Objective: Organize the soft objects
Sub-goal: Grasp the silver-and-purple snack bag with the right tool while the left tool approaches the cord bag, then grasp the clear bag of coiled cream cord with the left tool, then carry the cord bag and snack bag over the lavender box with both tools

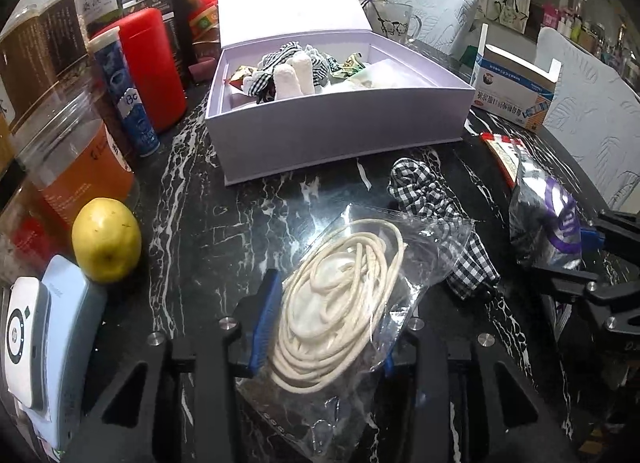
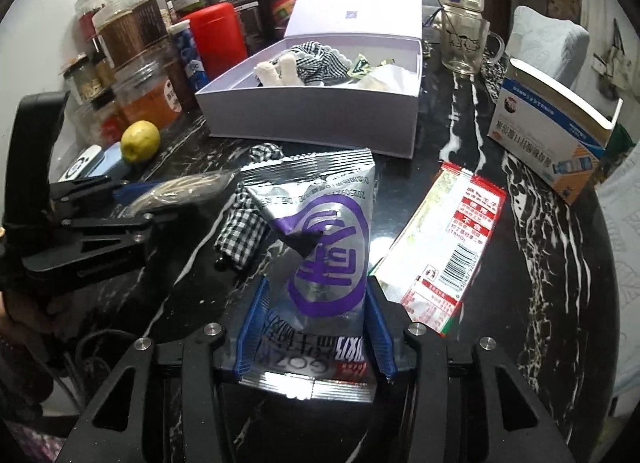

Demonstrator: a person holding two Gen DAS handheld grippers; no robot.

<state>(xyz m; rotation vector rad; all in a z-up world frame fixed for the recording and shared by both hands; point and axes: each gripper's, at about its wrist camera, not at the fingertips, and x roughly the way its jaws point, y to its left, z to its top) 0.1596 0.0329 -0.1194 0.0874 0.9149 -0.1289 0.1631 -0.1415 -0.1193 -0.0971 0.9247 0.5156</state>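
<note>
Left hand-held gripper (image 1: 320, 323) pinches a bagged cord (image 1: 336, 303); right hand-held gripper (image 2: 316, 331) pinches a silver snack packet (image 2: 324, 247), both just before the lilac box (image 1: 340, 135); next, likely carrying each into it

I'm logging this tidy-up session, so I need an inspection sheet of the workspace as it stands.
Surface: black marble table, crowded.
Job's things: open lilac box holding checked cloth and small soft items; bagged cord and silver snack pouch in the tongs; checked fabric and red-white packet lying loose on the table.
Clutter: jars, red canister, yellow fruit, glass mug, tissue carton.
Grippers: left tongs shut on the bagged cord; right tongs shut on the snack pouch.
Cables: nothing seen.
Surroundings: quilted chair backs.
</note>
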